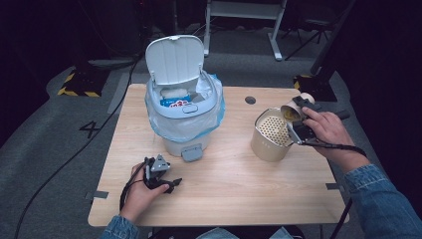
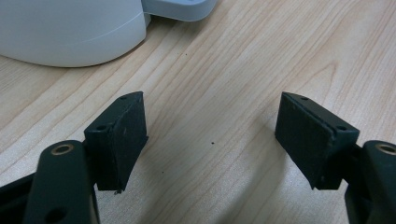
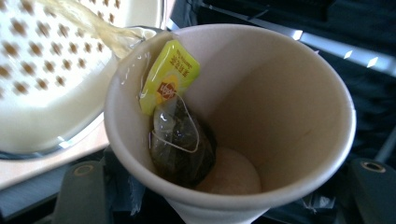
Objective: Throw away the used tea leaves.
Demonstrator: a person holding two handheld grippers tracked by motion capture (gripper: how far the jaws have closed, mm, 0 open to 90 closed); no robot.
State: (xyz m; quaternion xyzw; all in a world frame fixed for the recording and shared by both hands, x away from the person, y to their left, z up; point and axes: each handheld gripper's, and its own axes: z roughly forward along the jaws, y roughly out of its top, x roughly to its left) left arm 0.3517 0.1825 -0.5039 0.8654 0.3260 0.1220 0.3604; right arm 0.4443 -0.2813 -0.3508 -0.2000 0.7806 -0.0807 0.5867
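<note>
A paper cup (image 3: 261,116), tipped over a perforated strainer pot (image 1: 271,134) at the table's right, pours tea while a tea bag (image 3: 182,140) clings inside; the right gripper (image 1: 298,122) clamps the cup. The left gripper (image 2: 210,135) rests wide apart on the table (image 1: 234,184) near a bin (image 1: 181,104).

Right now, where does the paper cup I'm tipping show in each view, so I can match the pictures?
High view: the paper cup is at the right, tilted over the strainer pot, clamped by the right hand-held gripper.
Left gripper view: I can't find it there; bare table and the bin's base.
Right gripper view: it sits at centre, tea bag inside.
Shared landmark: the pot's perforated strainer.
</note>
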